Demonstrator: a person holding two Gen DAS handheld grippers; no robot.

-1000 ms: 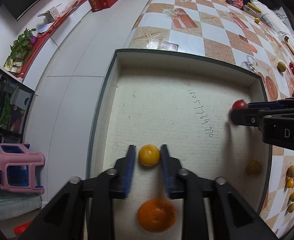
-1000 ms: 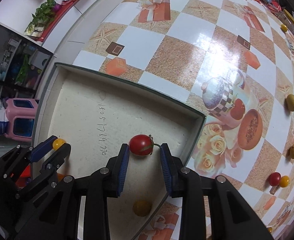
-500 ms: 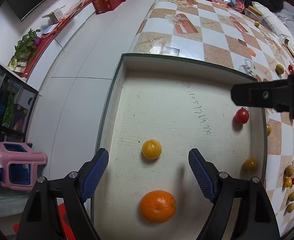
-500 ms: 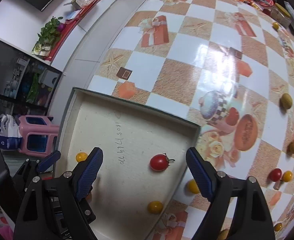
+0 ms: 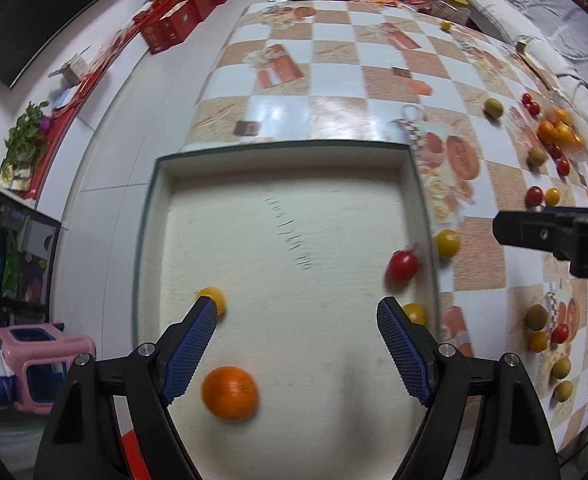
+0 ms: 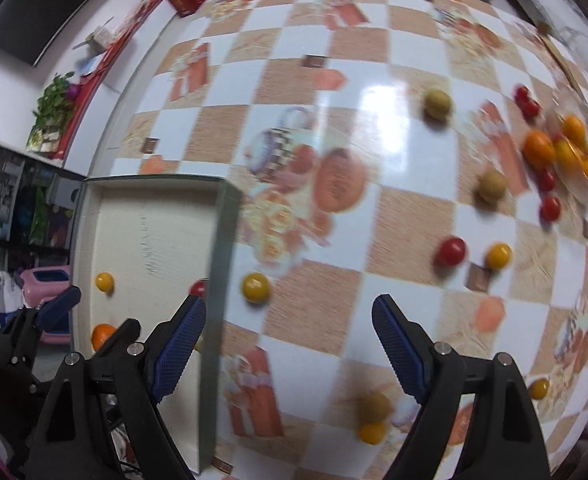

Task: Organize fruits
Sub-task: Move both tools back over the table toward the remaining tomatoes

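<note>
A shallow cream box point(image 5: 286, 164) with a green rim holds an orange point(image 5: 230, 392), a small yellow fruit point(image 5: 214, 296), a red cherry tomato point(image 5: 403, 266) and another yellow fruit point(image 5: 414, 313). My left gripper point(image 5: 296, 338) is open and empty above the box. My right gripper point(image 6: 290, 340) is open and empty over the checkered table, right of the box point(image 6: 222, 240). A yellow fruit point(image 6: 256, 287) lies just outside the box wall. Loose red point(image 6: 451, 251), yellow point(image 6: 498, 256) and brown point(image 6: 492, 186) fruits lie on the table.
A pile of oranges point(image 6: 554, 150) and red tomatoes sits at the far right. More small fruits point(image 5: 538, 318) lie along the table's right side. Packets and red boxes point(image 5: 182, 20) stand at the far end. A pink stool point(image 5: 42, 356) is on the floor at the left.
Both grippers opened and let go: left released the yellow fruit, right released the red tomato, both now lying in the box. The right gripper then swung right, out over the table.
</note>
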